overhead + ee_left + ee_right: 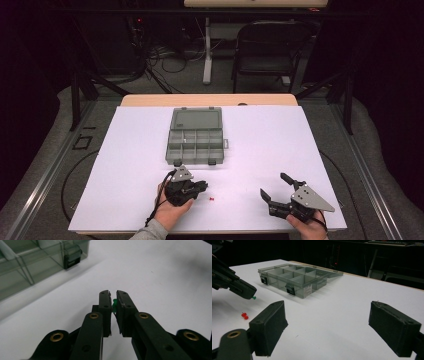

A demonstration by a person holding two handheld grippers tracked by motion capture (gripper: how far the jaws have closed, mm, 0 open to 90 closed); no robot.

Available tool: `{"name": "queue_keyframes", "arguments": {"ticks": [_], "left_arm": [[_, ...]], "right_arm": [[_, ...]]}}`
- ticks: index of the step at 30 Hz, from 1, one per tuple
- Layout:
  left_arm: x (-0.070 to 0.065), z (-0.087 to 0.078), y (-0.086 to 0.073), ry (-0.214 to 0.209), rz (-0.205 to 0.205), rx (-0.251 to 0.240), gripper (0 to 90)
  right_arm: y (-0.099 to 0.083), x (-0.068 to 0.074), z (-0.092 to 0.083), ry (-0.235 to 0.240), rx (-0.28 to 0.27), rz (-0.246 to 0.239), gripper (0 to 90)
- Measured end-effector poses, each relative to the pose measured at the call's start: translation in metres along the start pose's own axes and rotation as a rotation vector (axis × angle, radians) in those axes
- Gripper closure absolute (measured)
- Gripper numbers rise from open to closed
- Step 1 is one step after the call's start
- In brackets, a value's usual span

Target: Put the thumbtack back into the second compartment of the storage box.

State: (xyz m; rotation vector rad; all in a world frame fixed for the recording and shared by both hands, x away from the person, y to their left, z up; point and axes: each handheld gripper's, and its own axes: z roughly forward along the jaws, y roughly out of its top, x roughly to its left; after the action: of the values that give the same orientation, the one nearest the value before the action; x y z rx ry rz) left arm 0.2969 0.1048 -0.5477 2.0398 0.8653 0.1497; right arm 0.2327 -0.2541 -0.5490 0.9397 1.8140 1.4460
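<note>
My right gripper (274, 188) sits nearest me at about five o'clock on the white table (280, 135), its jaws spread wide with nothing between them; in the right gripper view the two black pads (272, 326) stand far apart over bare surface. At about seven o'clock my left gripper (202, 185) rests low over the table, jaws pinched onto a green pushpin (114, 304), whose green head peeks out between the pads in the left gripper view and shows at the jaw tip (253, 297) in the right gripper view. Just beside that tip, toward three o'clock of it, a red pushpin (212, 199) lies loose on the table, apart from both of my grippers. Farther off, toward twelve o'clock from my left gripper, a grey translucent compartment box (196, 144) stands with its lid (196, 120) folded open behind it and two dark latches (72, 258) on the near wall.
</note>
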Motion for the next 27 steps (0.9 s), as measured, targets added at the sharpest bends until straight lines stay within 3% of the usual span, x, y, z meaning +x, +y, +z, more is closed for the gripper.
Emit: {"name": "queue_keyframes", "arguments": {"ticks": [16, 27], "left_arm": [[0.021, -0.026, 0.005, 0.061, -0.063, -0.08, 83.2], [0.024, -0.031, 0.009, 0.072, -0.063, -0.092, 83.1]], "right_arm": [[0.0, 0.0, 0.0, 0.0, 0.0, 0.0, 13.8], [0.0, 0.0, 0.0, -0.002, -0.001, -0.005, 13.8]]}}
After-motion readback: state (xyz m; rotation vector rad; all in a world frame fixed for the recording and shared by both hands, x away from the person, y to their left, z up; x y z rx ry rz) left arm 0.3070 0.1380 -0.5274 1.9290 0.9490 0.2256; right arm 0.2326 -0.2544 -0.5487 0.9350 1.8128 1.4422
